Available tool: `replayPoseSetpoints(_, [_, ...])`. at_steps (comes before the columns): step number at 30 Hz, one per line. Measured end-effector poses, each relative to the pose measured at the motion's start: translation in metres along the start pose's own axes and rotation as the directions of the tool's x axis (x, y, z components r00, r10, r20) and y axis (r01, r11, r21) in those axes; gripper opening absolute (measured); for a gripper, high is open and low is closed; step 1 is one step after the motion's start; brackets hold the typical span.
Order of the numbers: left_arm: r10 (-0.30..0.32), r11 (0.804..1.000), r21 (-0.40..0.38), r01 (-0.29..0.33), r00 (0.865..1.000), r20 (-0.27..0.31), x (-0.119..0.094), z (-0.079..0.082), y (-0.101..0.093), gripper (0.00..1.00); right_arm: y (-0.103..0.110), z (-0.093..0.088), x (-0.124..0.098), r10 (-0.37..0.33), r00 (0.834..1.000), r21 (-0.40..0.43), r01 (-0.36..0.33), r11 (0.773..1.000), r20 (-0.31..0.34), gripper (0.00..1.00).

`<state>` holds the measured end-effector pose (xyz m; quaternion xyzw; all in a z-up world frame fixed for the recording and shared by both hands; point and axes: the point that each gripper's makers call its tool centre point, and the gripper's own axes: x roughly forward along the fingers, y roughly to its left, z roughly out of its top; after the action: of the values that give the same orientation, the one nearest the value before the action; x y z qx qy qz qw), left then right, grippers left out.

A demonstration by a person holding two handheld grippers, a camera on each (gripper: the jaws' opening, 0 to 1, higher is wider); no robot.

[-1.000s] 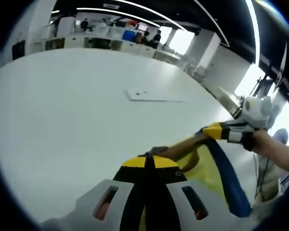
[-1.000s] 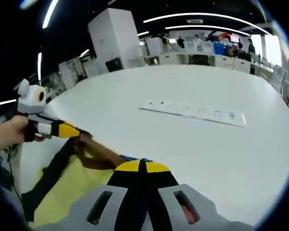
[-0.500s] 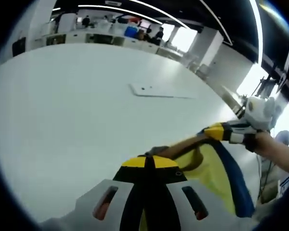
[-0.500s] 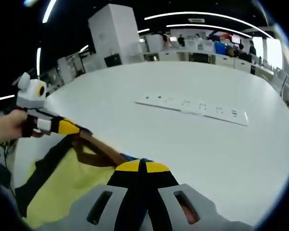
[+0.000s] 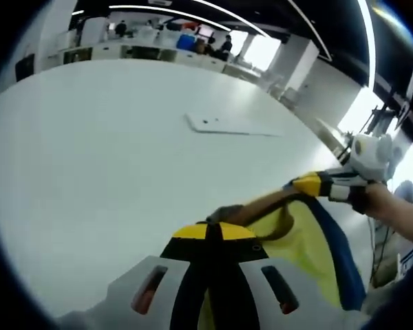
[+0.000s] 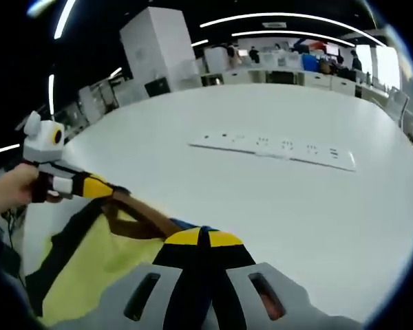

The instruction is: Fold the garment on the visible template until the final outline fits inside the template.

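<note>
While no writing readable, yellow garment pinched between both tools.

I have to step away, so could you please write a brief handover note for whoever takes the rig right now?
Left tongs: shut on the yellow garment, gripping its brown edge.
Right tongs: shut on the same edge, further along.
The garment hangs stretched between both tongs above the white table.
Done: garment picked up.
Left: lay it down and fold it; I can't make out the template.

Soft cloth garment (matt table)
</note>
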<state>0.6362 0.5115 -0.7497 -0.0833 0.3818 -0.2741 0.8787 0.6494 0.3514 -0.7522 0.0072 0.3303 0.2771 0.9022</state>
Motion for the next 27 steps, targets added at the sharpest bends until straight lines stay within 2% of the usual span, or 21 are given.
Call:
replayPoseSetpoints(5, [0.003,1.000,0.000,-0.003,1.000,-0.007,0.000,-0.001,0.001,0.03,-0.001,-0.002,0.000,-0.011,1.000,-0.023,0.010,1.000,-0.009,0.03])
replayPoseSetpoints(11, [0.009,1.000,0.001,-0.009,1.000,-0.012,-0.002,-0.002,0.002,0.09,-0.002,-0.001,-0.001,-0.006,1.000,0.000,0.006,1.000,-0.006,0.04])
replayPoseSetpoints(15, [0.012,1.000,0.002,-0.012,1.000,-0.008,-0.005,0.000,0.002,0.14,-0.002,0.005,-0.006,-0.002,1.000,0.011,0.002,1.000,0.009,0.09])
replayPoseSetpoints(18, [0.008,1.000,0.012,-0.008,1.000,0.000,-0.009,0.003,-0.001,0.17,-0.005,0.012,-0.013,-0.012,0.999,0.014,0.012,1.000,0.030,0.18])
replayPoseSetpoints(23, [0.015,0.999,0.029,-0.015,1.000,0.018,-0.016,0.008,-0.001,0.23,-0.009,0.021,-0.026,-0.016,0.998,0.013,0.015,1.000,0.061,0.19])
replayPoseSetpoints(27, [0.019,0.999,0.030,-0.019,0.999,0.031,-0.023,0.011,-0.001,0.25,-0.011,0.025,-0.034,-0.022,0.997,0.007,0.022,1.000,0.072,0.18])
